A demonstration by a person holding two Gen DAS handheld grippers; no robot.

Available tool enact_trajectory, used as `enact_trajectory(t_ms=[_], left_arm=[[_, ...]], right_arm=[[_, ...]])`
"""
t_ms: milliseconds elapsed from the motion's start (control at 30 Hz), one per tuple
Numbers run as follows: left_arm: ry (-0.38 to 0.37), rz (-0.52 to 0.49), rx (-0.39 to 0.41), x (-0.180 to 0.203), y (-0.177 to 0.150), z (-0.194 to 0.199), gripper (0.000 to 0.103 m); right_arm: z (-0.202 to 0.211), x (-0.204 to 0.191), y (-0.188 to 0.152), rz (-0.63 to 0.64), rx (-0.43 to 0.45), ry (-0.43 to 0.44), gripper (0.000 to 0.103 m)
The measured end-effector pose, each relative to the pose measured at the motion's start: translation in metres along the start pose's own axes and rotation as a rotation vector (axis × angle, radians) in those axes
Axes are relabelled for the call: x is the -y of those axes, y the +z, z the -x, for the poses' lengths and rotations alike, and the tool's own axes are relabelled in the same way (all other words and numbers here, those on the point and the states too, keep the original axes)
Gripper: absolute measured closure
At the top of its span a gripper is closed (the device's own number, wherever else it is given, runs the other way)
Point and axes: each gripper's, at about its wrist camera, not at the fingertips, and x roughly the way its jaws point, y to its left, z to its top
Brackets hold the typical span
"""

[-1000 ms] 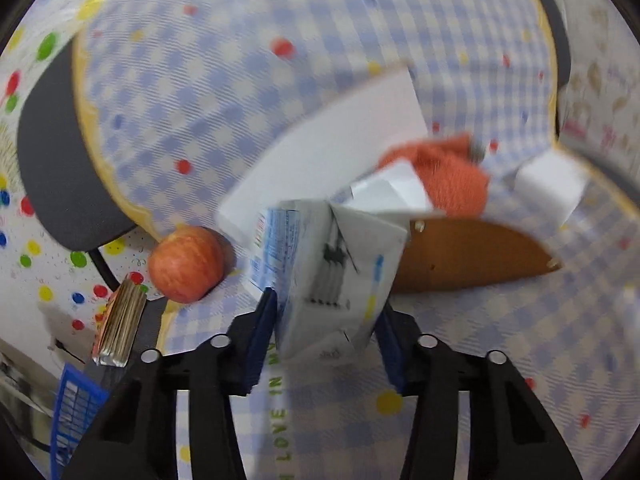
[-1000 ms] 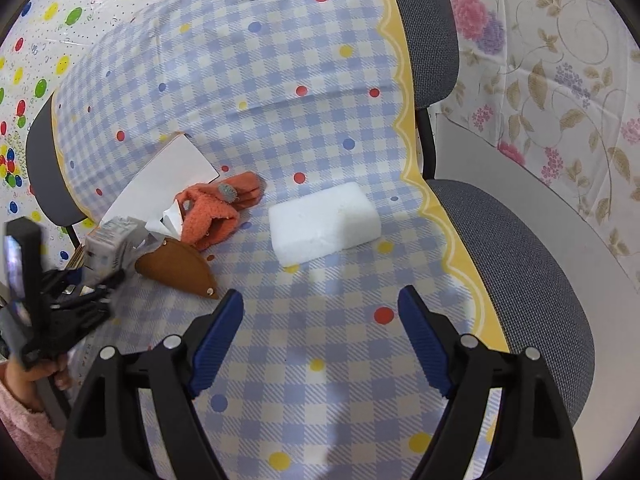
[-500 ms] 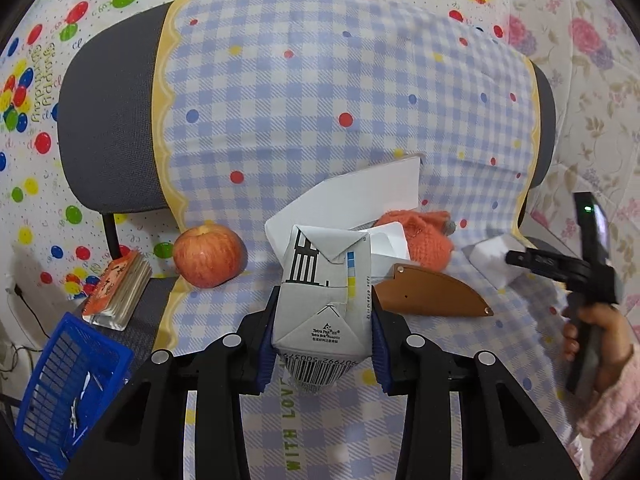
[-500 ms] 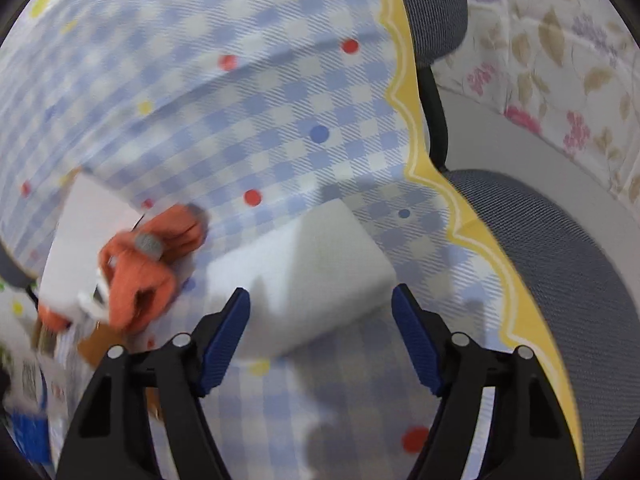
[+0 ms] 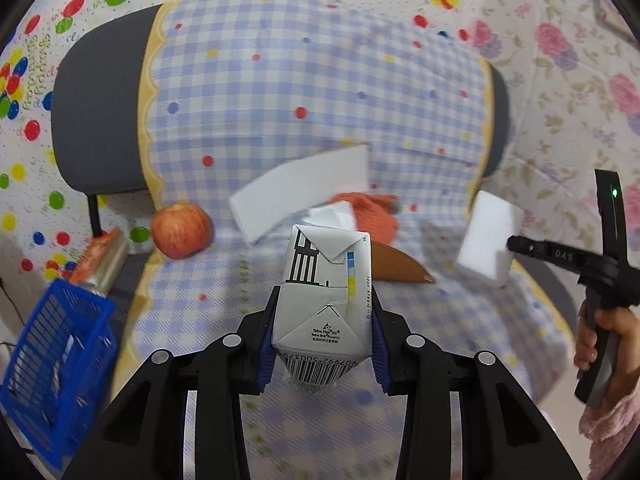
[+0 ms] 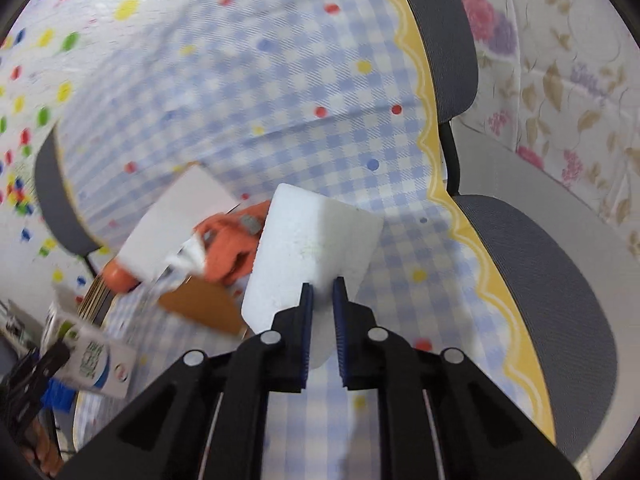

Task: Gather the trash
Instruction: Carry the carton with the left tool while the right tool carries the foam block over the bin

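My left gripper [image 5: 322, 340] is shut on a white drink carton [image 5: 324, 304] and holds it above the checked cloth [image 5: 280, 100]. The carton also shows at the lower left of the right wrist view [image 6: 94, 356]. My right gripper [image 6: 322, 312] is shut on a white foam block [image 6: 312, 248], lifted off the cloth; the block also shows at the right of the left wrist view [image 5: 488, 240]. A crumpled white paper [image 5: 332, 216], an orange cloth [image 5: 372, 212], a brown leather piece [image 5: 394, 266] and a white card [image 5: 300, 192] lie on the seat.
A red apple [image 5: 182, 230] sits at the cloth's left edge. A blue basket [image 5: 52, 360] stands at the lower left, with a stack of books [image 5: 100, 264] beside it. A grey chair seat [image 6: 540, 300] and backrest [image 6: 444, 40] are at the right.
My right gripper closed on the foam block and lifted it off the cloth. My left gripper pulled back and up with the carton, bringing more of the blue basket into view.
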Motion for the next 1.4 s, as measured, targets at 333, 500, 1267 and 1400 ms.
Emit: enact_trajectory(t_ms=[333, 500, 1267, 1400], left_arm=[[-0.106, -0.032, 0.001, 0.043, -0.032, 0.045, 0.063], [-0.144, -0.072, 0.031, 0.071, -0.042, 0.069, 0.063], [-0.399, -0.264, 0.068, 0.205, -0.08, 0.124, 0.063], [-0.449, -0.294, 0.015, 0.23, -0.104, 0.108, 0.063]], right_arm=[[0.07, -0.012, -0.06, 0.038, 0.021, -0.029, 0.092], [0.106, -0.016, -0.085, 0.078, 0.058, -0.087, 0.092], [0.243, 0.048, -0.195, -0.006, 0.114, -0.337, 0.091], [0.248, 0.067, -0.218, -0.042, 0.074, -0.371, 0.09]])
